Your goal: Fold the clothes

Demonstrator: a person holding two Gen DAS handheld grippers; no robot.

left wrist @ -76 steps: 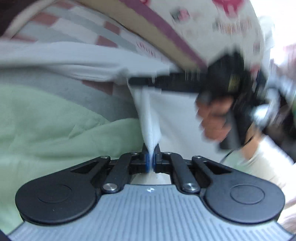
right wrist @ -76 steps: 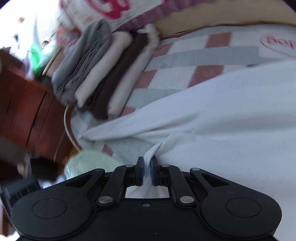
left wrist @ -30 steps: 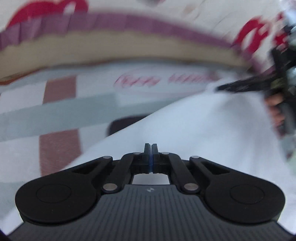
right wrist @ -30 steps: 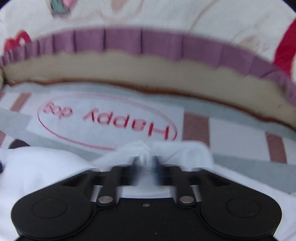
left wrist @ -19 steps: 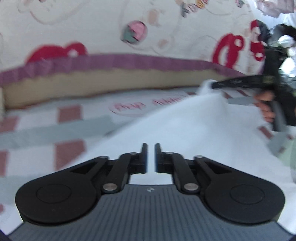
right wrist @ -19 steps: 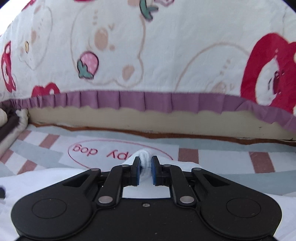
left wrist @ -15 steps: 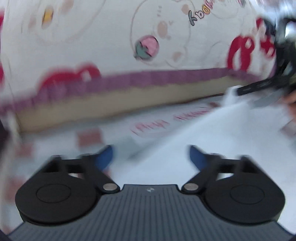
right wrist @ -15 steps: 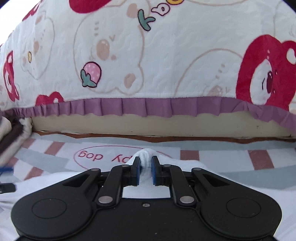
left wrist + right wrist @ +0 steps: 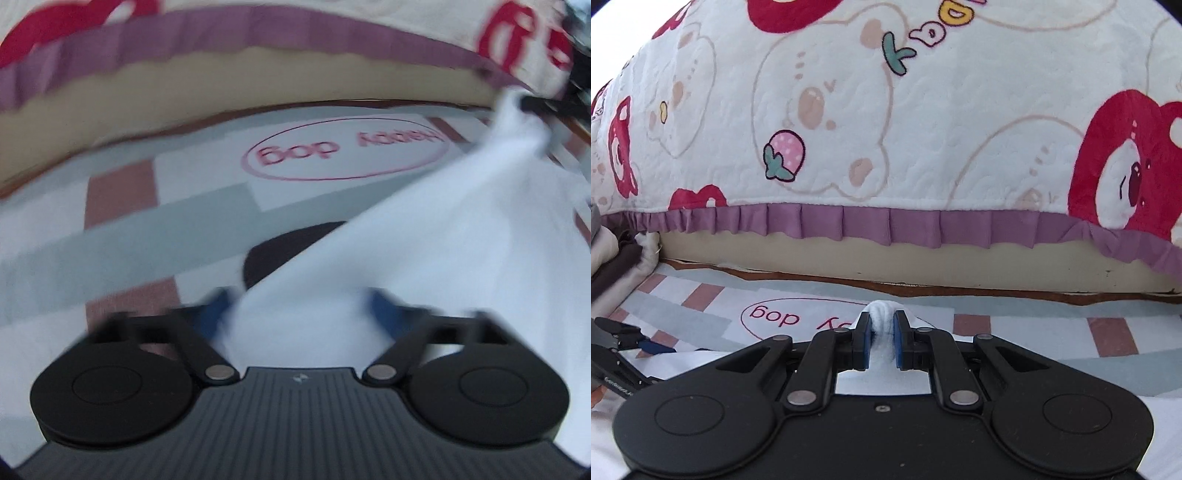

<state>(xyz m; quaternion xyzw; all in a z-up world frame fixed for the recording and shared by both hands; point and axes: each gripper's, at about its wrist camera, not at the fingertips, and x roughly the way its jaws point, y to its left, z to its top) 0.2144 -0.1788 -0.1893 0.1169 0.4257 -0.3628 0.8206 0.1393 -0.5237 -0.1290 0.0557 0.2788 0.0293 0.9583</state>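
Note:
A white garment (image 9: 443, 229) lies stretched over a checked mat. In the left wrist view my left gripper (image 9: 299, 310) is blurred; its jaws stand apart and are closing, with the garment's near edge between them and the pads not pressing on it. A dark patch (image 9: 280, 251) shows under that edge. My right gripper (image 9: 882, 332) is shut on a bunched fold of the white garment (image 9: 701, 365), lifted a little off the mat. It also shows far right in the left wrist view as the right gripper (image 9: 535, 103). The left gripper (image 9: 617, 339) appears low at the left.
The mat (image 9: 1027, 325) bears a pink "Happy dog" oval (image 9: 343, 151). Behind it rises a bed side with a cartoon-bear quilt (image 9: 886, 110) and purple frill (image 9: 886, 225). Folded clothes (image 9: 609, 254) are stacked at the far left.
My left gripper let go of the garment, opened wide, dipped toward the mat and now has the cloth edge between narrowing jaws. My right gripper rose with its bunch, then stayed still.

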